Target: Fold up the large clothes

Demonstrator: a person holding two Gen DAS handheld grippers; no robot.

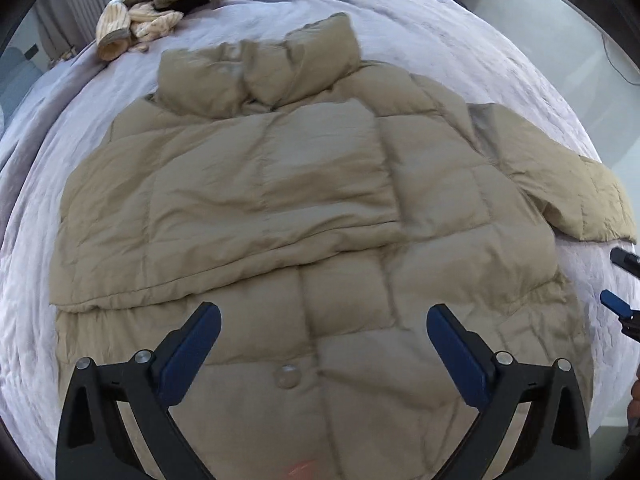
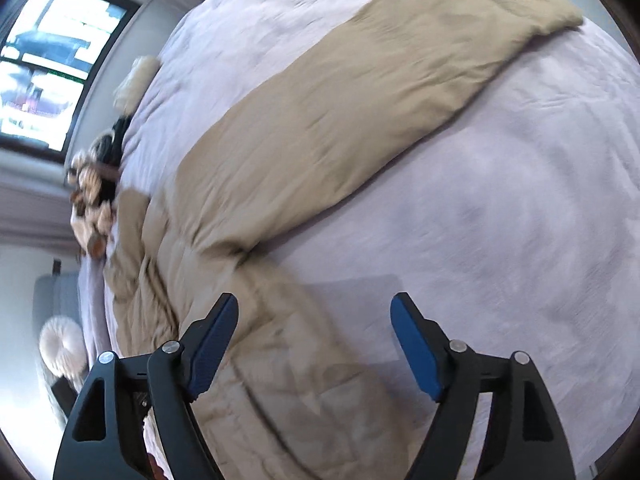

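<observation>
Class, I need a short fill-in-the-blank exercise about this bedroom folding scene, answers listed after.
1. The tan quilted puffer jacket lies on the lilac ____.
2. The jaws of the left gripper are ____.
3. The right sleeve is stretched out, while the other sleeve is ____ across the jacket's body.
4. The striped cream knit garment sits near the bed's far ____ corner.

Answers: bedspread; open; folded; left
</observation>
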